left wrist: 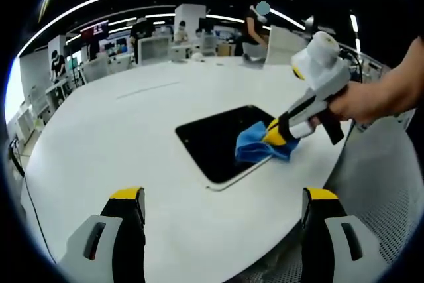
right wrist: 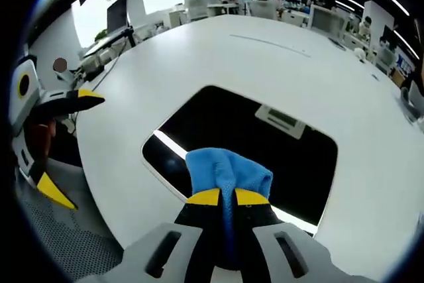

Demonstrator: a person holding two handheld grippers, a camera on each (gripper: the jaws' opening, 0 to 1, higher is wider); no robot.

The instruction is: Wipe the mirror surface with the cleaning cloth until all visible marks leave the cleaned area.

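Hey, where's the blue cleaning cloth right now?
The blue cleaning cloth is clamped in the right gripper, pressed on the near edge of the mirror that lies flat on the white table.

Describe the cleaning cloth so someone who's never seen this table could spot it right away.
Find the big white round table, then the dark rectangular mirror lying flat near its edge. On the mirror's edge sits the cleaning cloth, pinched in the right claw. It is the only bright blue, crumpled thing there.
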